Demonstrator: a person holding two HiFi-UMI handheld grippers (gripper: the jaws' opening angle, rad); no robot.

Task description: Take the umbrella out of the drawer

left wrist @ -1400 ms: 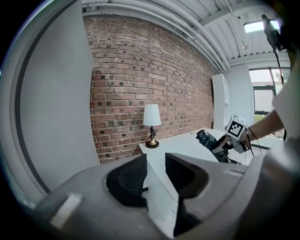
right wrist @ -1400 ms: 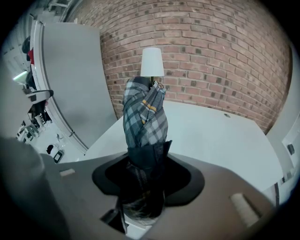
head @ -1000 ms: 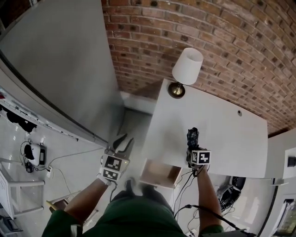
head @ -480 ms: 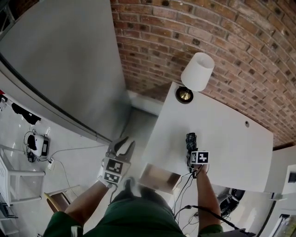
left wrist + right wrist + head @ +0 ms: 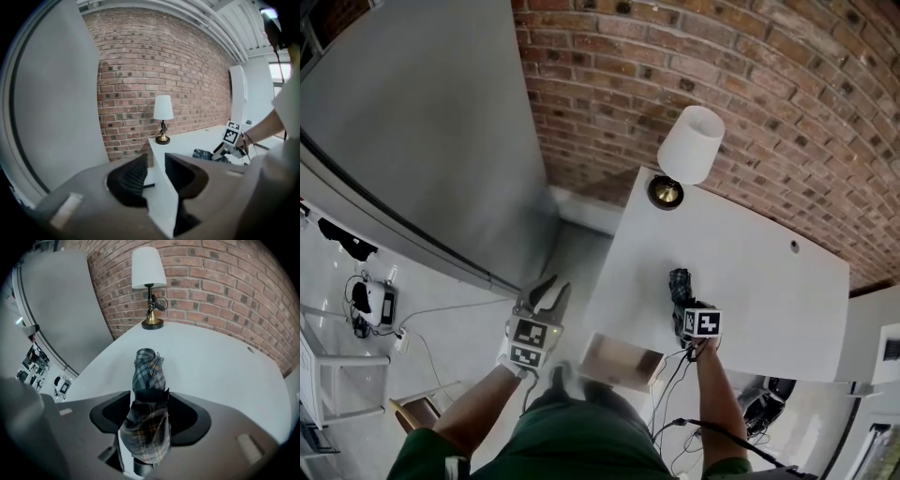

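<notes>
- The right tool (image 5: 149, 401) points steeply down at the white counter (image 5: 759, 281). Its jaws are opening with the plaid umbrella (image 5: 147, 369) between them, and the fabric fills the gap without looking pinched.
- The folded umbrella lies on the counter at the centre of the head view, its tip towards the lamp (image 5: 686, 145). It is already out of the drawer (image 5: 623, 361), which hangs open at the counter's lower edge.
- This is probably the set-down: the counter takes the weight, so the grip can let go.
- The left tool (image 5: 154, 161) hovers at lower left over the floor, jaws apart and empty, likely kept clear of the counter.
</notes>
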